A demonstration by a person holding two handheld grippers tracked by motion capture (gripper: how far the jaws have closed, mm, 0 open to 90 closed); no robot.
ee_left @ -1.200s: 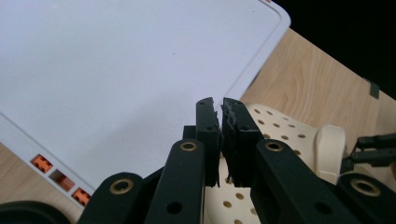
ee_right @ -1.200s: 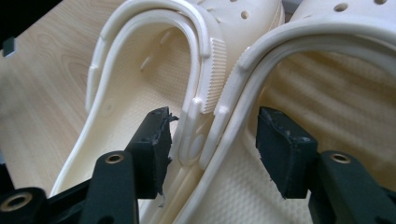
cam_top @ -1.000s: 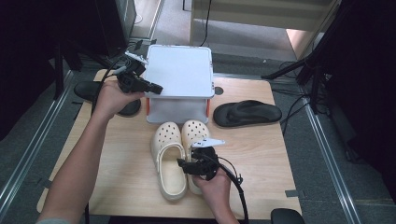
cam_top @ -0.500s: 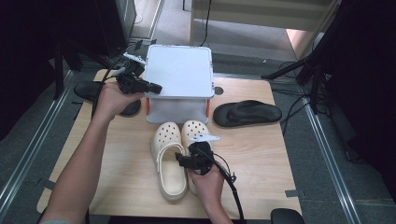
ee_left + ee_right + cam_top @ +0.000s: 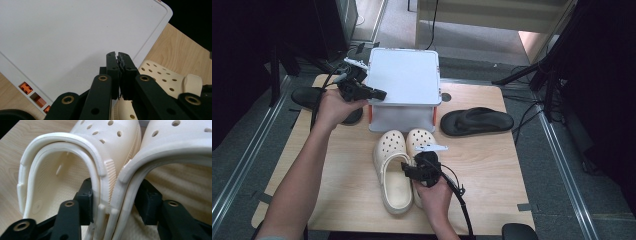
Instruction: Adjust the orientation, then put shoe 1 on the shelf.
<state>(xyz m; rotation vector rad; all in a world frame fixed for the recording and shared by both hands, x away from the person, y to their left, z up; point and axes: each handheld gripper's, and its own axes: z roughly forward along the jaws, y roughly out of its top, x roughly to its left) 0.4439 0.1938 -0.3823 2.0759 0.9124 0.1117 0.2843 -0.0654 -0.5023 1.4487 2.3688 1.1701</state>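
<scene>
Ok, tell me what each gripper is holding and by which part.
The right gripper pinches the two cream clogs together by their touching inner side walls, one jaw inside each shoe. The left gripper is shut over the white box lid, holding nothing.

Black flip-flop right of the box — another, perhaps, far left.
</scene>
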